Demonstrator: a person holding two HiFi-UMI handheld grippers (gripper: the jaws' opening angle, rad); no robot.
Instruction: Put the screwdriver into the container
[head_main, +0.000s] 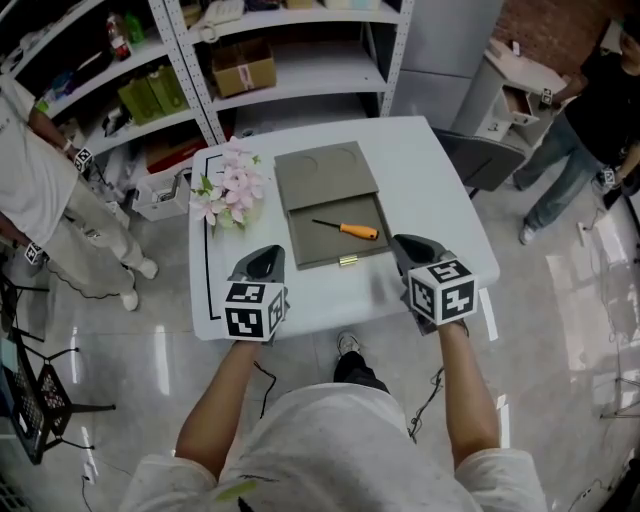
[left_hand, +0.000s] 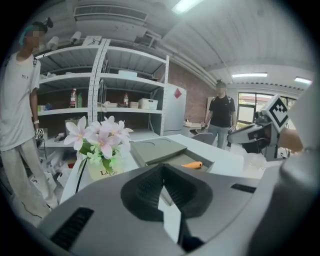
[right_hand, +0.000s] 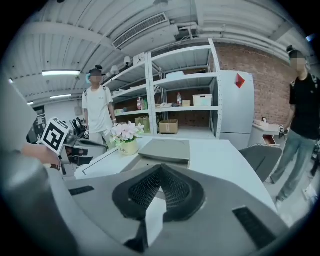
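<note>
1. At the near edge of the white worktop (head_main: 430, 190), the left gripper (head_main: 264, 260) and the right gripper (head_main: 414, 247) hover side by side, one near each front corner of the grey container (head_main: 300, 243).
2. Both pairs of jaws are pressed together tip to tip and grip nothing; each gripper view shows only the worktop and the box beyond the tips.
3. The orange-handled screwdriver (head_main: 347, 229) lies flat inside the container's open tray with its handle toward the right. The grey lid (head_main: 325, 173) covers the far half of the box.
4. Judged from this, the placing looks done. What is left is a clean retreat, or perhaps closing the lid.
5. To retreat well, each gripper should lift up and back, clear of the tray's front wall and the small brass fitting (head_main: 348, 260) there, so the box is not nudged.
6. If the lid is to be drawn shut, the left side needs care. The pot of pink flowers (head_main: 232, 187) stands just beside the container and could tip.
7. Before any closing, the screwdriver should be seen to lie wholly below the rim, shaft and handle alike.
</note>
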